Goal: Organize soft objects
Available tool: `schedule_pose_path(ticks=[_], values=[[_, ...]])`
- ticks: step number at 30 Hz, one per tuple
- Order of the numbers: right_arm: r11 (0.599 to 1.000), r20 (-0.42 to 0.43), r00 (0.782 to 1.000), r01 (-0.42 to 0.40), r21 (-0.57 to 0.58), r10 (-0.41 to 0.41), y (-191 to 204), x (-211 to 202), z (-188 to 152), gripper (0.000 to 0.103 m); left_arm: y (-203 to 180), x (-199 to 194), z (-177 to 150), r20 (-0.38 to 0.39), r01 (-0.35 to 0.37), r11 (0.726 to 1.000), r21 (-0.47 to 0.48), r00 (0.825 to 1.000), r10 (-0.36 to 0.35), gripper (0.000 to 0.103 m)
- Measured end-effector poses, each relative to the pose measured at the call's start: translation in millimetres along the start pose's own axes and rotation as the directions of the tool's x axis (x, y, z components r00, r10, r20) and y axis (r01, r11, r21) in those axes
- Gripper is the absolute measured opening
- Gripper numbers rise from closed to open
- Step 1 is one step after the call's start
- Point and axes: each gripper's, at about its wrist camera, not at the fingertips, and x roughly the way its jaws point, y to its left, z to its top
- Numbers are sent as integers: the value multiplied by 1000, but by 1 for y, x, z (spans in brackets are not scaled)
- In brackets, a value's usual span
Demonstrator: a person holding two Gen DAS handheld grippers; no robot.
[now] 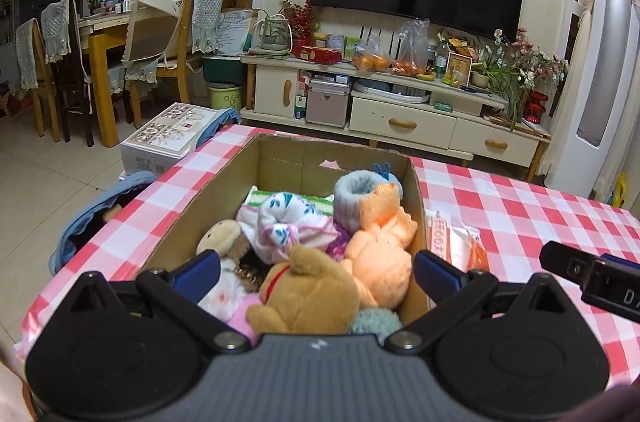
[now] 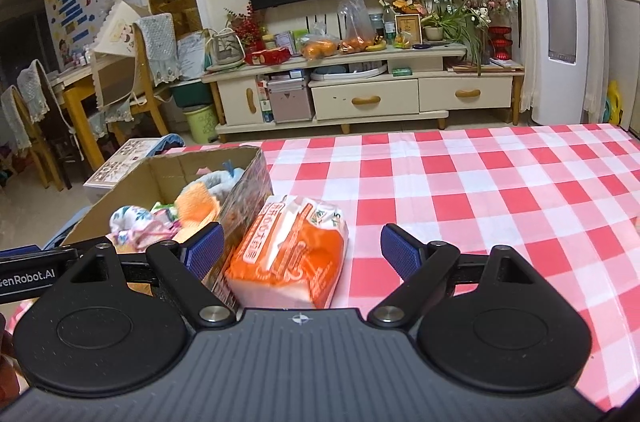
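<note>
A cardboard box (image 1: 224, 182) on the checked table holds several soft things: a brown plush bear (image 1: 308, 298), an orange knitted toy (image 1: 380, 246), a grey sock roll (image 1: 354, 194), a floral cloth bundle (image 1: 288, 226). My left gripper (image 1: 316, 272) hovers open over the box's near end, the bear lying between its blue pads without contact. An orange-and-white tissue pack (image 2: 288, 250) lies on the table against the box's right wall (image 2: 244, 198). My right gripper (image 2: 302, 248) is open, its pads on either side of the pack and apart from it.
The red-and-white checked tablecloth (image 2: 480, 190) stretches to the right of the pack. Beyond the table stand a TV cabinet (image 2: 360, 94) with clutter, a television, chairs and a dining table at left, and a printed carton (image 1: 168, 138) on the floor.
</note>
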Motion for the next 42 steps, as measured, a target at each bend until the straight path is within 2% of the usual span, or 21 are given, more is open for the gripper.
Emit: schedule_pose_path(ticks=[9,17,29,42], values=[[999,13,1000,-6,-39,6,12,-42,-6,103,-2,-38,-7,21,0,1000,31,1000,-1,102],[998,31,999,-32,-53,33,20,-72,-7,103,6,-68,-9,52,-12,1000,20,999,11,102],[996,60,997,-49,-75,53,33,-96,-10,103,13,-96,-9,93,-20,1000,10,995,19,102],[995,77,996,-42,-88,49,36,-100,-13,103,14,-105,-11,108,-39,999,23,993,37,102]])
